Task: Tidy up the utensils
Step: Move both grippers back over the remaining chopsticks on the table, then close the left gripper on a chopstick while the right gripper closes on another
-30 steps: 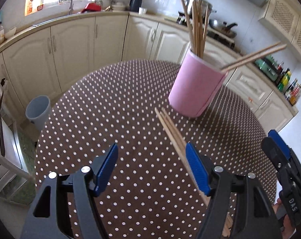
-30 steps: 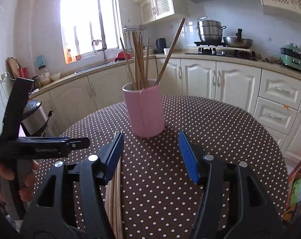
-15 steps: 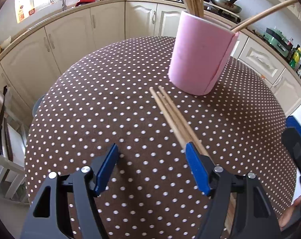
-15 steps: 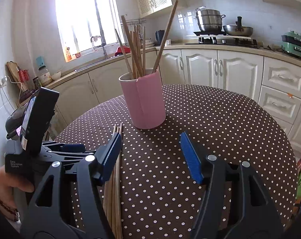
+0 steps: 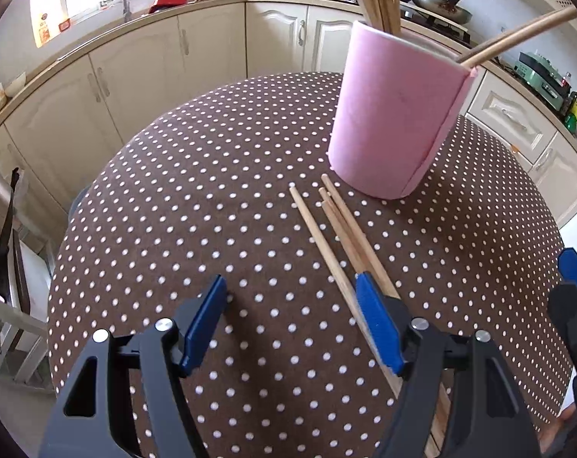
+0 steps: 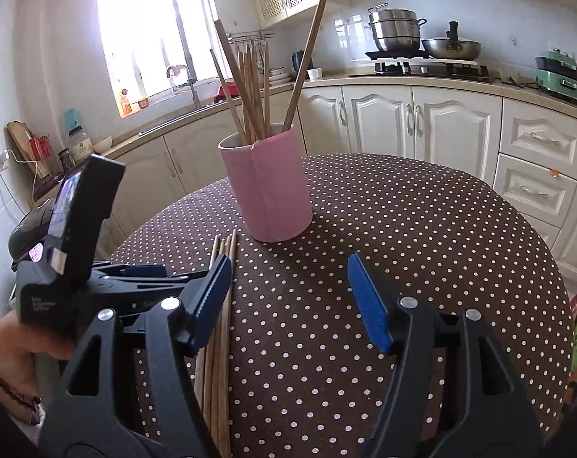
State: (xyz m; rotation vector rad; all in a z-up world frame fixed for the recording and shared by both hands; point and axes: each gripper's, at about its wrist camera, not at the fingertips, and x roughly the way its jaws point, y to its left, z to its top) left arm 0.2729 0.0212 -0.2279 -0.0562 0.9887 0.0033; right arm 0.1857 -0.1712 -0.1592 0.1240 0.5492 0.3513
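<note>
- The left gripper (image 5: 290, 322) has tipped down and come in over the table (image 5: 196, 198) since a second ago; the loose chopsticks (image 5: 328, 231) now fill more of its view and the cup (image 5: 393, 114) stands closer ahead.
- Its jaws are wide and empty. The chopsticks lie flat under and just beside its right finger, tips toward the cup; only one edges into the gap, and none is gripped.
- The right gripper (image 6: 288, 301) has barely moved. Its jaws have just been opening and stand wide, with nothing between them.
- From that side the chopsticks (image 6: 221, 305) run under and beside its left finger; the cup (image 6: 267, 187), already full of sticks, is straight ahead.
- The person's hand (image 6: 13, 347) holds the left gripper at lower left.
- My reading: the left gripper is lining up for the next pick and should shift right to straddle a stick.
</note>
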